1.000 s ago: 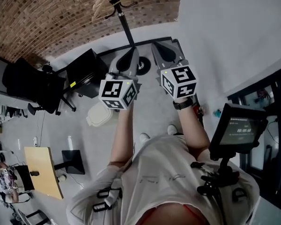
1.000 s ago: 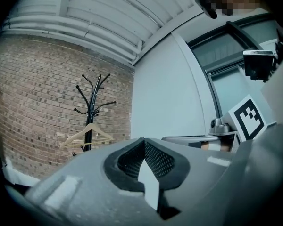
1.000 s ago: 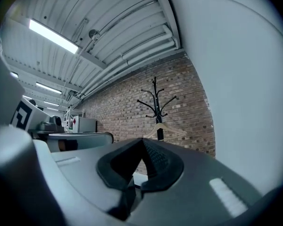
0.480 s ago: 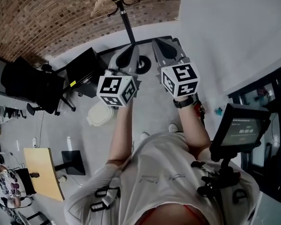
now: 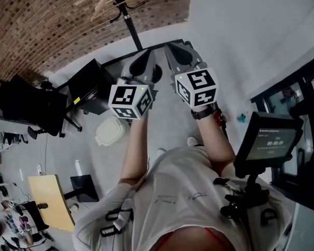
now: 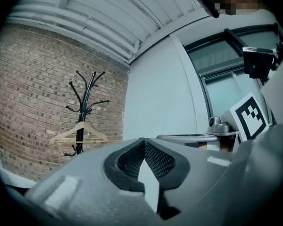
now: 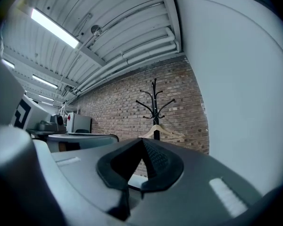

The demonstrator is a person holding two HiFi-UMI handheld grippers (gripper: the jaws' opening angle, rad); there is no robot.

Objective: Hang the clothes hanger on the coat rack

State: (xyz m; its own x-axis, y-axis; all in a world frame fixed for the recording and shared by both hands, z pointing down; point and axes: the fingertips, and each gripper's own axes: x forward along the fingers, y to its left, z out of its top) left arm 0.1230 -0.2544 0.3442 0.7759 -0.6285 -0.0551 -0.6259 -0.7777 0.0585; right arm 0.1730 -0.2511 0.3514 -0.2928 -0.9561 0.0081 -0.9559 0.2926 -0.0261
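The wooden clothes hanger [image 6: 80,132] hangs on the black coat rack [image 6: 87,98] by the brick wall [image 6: 28,88], so the job looks done. The left gripper [image 6: 142,147] and right gripper [image 7: 142,147] sit well back, jaws clenched on nothing

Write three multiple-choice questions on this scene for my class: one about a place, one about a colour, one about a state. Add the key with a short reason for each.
1. Where is the wooden hanger?
A. on the coat rack
B. on the floor
C. on a chair

2. What colour is the coat rack?
A. white
B. black
C. red

3. How do the left gripper and the right gripper stand?
A. both shut, empty
B. both wide open
C. both shut on the hanger

Key: 1 A, both gripper views show it hanging from the rack; 2 B, its pole and hooks are black; 3 A, each gripper view shows the jaw tips together with nothing between them.
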